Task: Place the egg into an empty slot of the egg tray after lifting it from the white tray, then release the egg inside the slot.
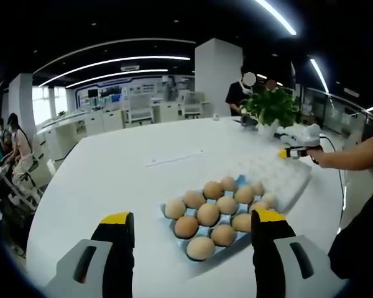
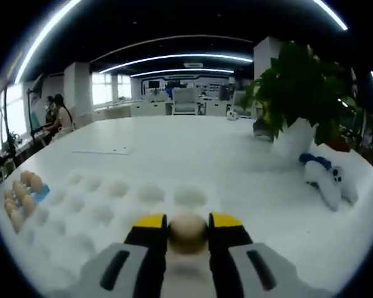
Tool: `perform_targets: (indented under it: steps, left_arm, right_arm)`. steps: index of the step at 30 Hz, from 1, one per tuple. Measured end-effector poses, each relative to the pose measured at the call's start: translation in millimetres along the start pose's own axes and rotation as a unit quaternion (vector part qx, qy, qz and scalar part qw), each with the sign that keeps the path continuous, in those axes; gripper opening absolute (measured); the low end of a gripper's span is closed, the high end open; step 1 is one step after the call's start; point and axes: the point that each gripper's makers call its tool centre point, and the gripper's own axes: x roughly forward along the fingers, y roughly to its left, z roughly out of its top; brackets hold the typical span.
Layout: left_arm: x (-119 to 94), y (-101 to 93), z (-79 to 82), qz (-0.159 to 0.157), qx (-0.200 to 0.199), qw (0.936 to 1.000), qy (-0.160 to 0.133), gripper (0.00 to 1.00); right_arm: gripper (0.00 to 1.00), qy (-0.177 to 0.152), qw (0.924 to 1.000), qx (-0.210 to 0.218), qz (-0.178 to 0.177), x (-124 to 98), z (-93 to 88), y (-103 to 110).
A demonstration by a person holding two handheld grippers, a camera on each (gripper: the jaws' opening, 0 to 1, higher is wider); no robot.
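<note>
Your right gripper (image 2: 188,231) had its fingers closed on the egg (image 2: 187,232), apparently hovering above the white egg tray's (image 2: 105,205) empty slots, so lifting was done, placing and release remained, while your left gripper (image 1: 193,225) stood open, empty.

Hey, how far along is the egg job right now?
Done: the right gripper has picked up an egg, held between its fingers. In hand: it hovers over the white tray of hollows. Left: lower the egg into an empty slot and release. The left gripper is open, idle.
</note>
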Motion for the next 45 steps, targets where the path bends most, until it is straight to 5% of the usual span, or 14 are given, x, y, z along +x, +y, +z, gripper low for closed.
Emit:
perform_targets:
  steps: [9,17,25,45]
  left_arm:
    - [-2.7,6.6,-4.3,0.007,-0.004,1.0,0.002,0.78]
    - [-2.0,7.1,-3.5,0.005,-0.004,1.0,0.0,0.78]
    - [-2.6,8.3,-4.0,0.006,-0.006,1.0,-0.001,0.78]
    - [-3.5,0.9,-2.4,0.008,-0.006,0.9999,-0.002,0.78]
  right_arm:
    - [0.25,-0.043,0.9987,0.027,0.002,-22.1,28.9,5.2]
    - [0.25,-0.06,0.9975,-0.005,0.036,-23.3,46.9,32.3]
    - [0.25,-0.069,0.9957,0.015,0.06,-19.1,52.2,44.6]
    - [0.25,-0.076,0.982,-0.007,0.173,-12.6,67.9,127.3]
